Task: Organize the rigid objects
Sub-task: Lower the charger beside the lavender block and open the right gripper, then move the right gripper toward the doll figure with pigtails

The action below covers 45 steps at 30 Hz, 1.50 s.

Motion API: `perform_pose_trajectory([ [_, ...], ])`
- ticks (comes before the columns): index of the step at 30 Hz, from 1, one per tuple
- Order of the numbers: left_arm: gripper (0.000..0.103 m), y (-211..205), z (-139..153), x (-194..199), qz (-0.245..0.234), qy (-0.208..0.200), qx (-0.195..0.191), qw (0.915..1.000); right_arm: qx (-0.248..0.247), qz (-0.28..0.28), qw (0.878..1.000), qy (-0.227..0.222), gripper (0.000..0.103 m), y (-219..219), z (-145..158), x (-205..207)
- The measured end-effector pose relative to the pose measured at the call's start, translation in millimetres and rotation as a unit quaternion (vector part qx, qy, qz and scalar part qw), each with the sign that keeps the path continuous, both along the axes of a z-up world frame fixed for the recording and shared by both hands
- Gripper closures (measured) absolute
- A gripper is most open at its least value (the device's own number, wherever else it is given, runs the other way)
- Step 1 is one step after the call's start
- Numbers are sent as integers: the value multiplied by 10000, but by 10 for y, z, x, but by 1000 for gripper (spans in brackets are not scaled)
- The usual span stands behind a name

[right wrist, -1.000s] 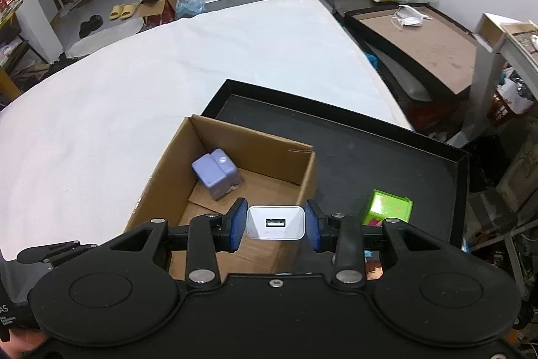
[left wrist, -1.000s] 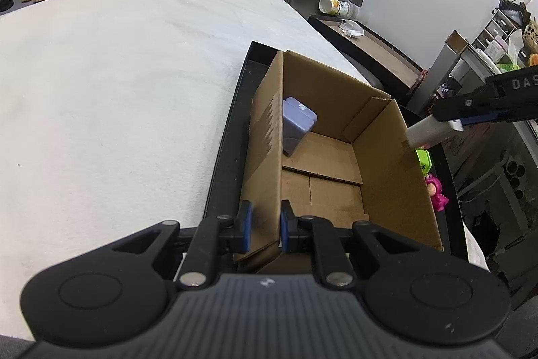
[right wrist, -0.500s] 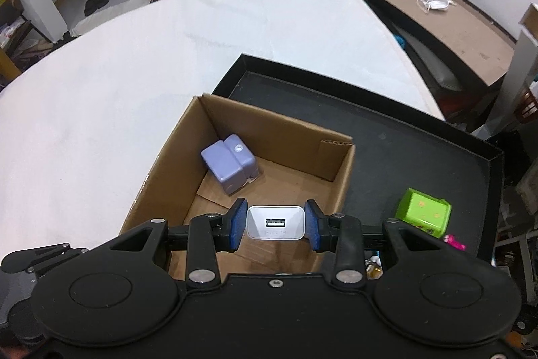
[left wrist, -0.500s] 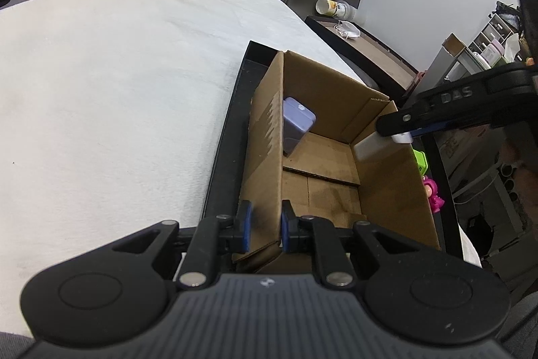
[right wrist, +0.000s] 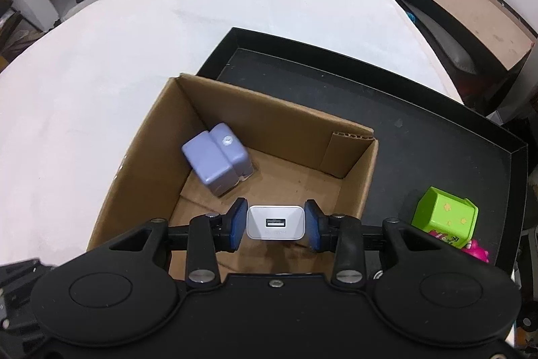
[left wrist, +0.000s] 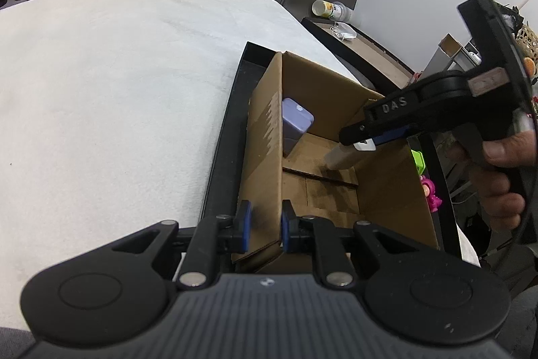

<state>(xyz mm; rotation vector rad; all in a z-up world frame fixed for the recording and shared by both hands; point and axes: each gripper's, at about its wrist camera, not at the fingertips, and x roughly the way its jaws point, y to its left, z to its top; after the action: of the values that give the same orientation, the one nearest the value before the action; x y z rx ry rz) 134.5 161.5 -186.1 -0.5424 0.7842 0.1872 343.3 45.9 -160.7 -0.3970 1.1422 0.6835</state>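
**Cardboard, plastic and cloth**

The cardboard box (right wrist: 269, 123) is matt brown corrugated board. The white USB charger (right wrist: 275, 222) and lavender block (right wrist: 217, 158) are smooth plastic. The black tray (right wrist: 420, 137) looks matt; the white cloth (left wrist: 117, 90) is nubbly.

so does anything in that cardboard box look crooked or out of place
Only the purple block: it sits tipped, leaning against the left wall of the cardboard box rather than lying flat. The box itself looks intact and upright in the black tray.

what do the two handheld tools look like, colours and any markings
Both are matte black plastic with blue pads on the fingertips and silver screw heads on the finger links. The right tool has "DAS" embossed on its side; the left tool has a ribbed grey body.
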Motion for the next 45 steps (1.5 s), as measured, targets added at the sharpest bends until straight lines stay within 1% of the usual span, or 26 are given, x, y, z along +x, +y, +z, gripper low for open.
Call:
perform_pose_trajectory([
  [2, 86, 3, -5, 1, 2, -14, -18, 10000, 3, -37, 10000, -69, 66, 11, 10, 16],
  [9, 86, 6, -13, -21, 9, -30, -30, 10000, 160, -228, 9996, -69, 62, -51, 90, 64],
  [14, 86, 21, -11, -18, 41, -35, -52, 10000, 218, -289, 9993, -81, 62, -118, 155, 76],
  [23, 86, -15, 6, -15, 60, -6, 24, 10000, 398, -298, 9987, -132, 62, -320, 370, 38],
  [25, 86, -5, 4, -15, 92, 1, -6, 10000, 409, -330, 9984, -192, 58, -390, 425, 26],
  [32, 86, -30, 21, 6, 129, 49, 47, 9999, 456, -436, 9978, -180, 57, -701, 492, 24],
  [40, 87, -73, 43, 18, 154, 102, 147, 9997, 439, -691, 9965, -184, 54, -1131, 438, 24],
  [45, 87, -97, 59, 21, 186, 128, 212, 9995, 474, -719, 9962, -157, 52, -1340, 381, 1],
])
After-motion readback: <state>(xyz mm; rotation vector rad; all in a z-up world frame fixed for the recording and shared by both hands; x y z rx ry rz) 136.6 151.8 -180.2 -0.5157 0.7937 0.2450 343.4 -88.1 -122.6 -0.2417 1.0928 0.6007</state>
